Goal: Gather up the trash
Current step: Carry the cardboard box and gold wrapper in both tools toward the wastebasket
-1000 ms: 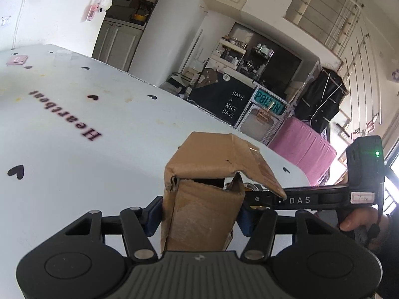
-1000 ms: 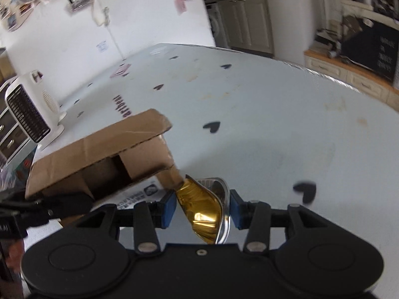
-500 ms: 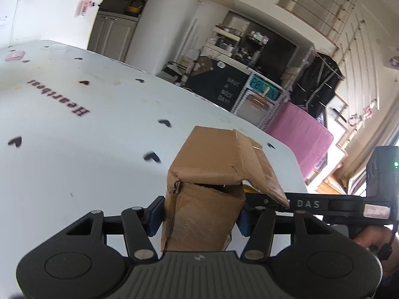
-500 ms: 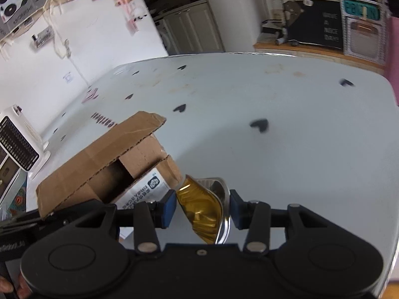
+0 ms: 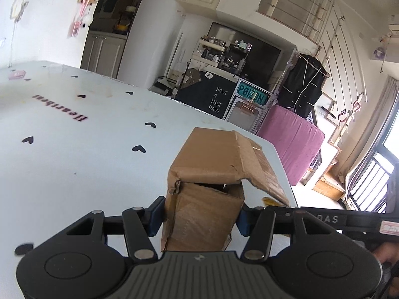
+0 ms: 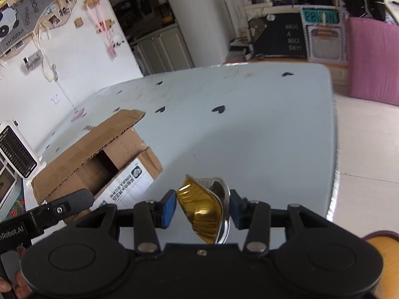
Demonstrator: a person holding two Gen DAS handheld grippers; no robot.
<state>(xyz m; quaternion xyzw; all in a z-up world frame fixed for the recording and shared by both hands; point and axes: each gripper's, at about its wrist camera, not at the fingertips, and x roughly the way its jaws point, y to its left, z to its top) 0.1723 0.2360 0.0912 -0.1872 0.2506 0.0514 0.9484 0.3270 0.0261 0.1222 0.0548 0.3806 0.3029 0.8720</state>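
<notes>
the table (image 5: 74, 164) in front of me shows no loose trash on the part i can see, so i judge collecting is mostly done and the drop-off is what's left; no bin is in sight. the cardboard box (image 5: 207, 194), flaps loose, sits above the table's near right corner, pinched on both sides by my left gripper (image 5: 200, 215). just right of it, my right gripper (image 6: 200, 205) is pinching a crushed gold foil cup (image 6: 202, 206) over the table's near edge. both pieces are lifted and not yet dropped anywhere.
</notes>
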